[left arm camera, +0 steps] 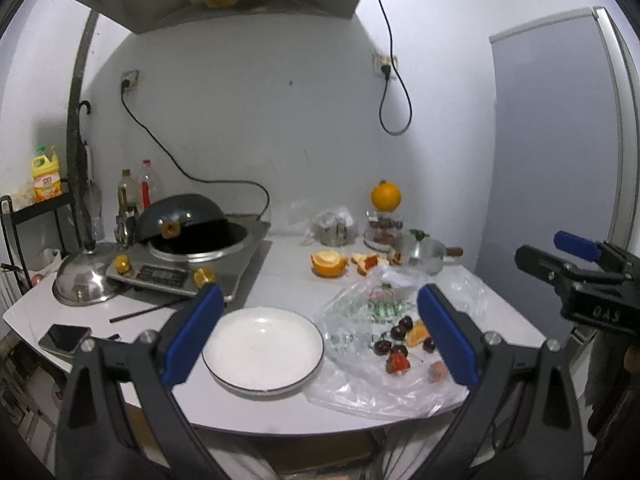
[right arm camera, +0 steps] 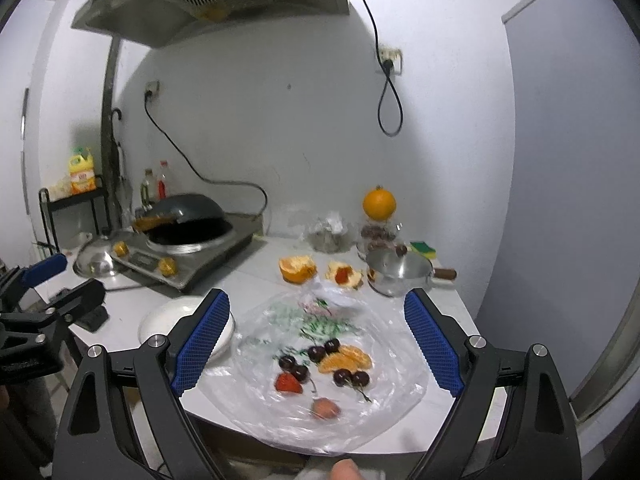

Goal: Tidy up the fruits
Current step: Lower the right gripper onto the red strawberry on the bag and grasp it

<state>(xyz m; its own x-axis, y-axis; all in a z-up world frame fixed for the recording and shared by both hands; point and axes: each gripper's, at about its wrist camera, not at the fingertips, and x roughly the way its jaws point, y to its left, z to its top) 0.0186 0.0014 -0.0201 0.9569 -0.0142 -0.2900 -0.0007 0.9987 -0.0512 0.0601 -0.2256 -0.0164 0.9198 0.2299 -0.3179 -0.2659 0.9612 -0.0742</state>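
Zero fruits on my plate point(left arm camera: 262, 350) yet.
Both tongs, left gripper point(left arm camera: 320, 334) and right gripper point(right arm camera: 318, 344), gape wide, empty; cherries point(right arm camera: 316, 354), strawberry point(right arm camera: 287, 383), apparently orange segments point(right arm camera: 346, 358) remain lower centre.

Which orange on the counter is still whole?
The whole orange perched on the glass container at the back by the wall. The two oranges in front of it on the counter are peeled open.

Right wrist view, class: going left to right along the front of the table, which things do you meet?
White plate → strawberry → orange segment → clear plastic bag's right edge.
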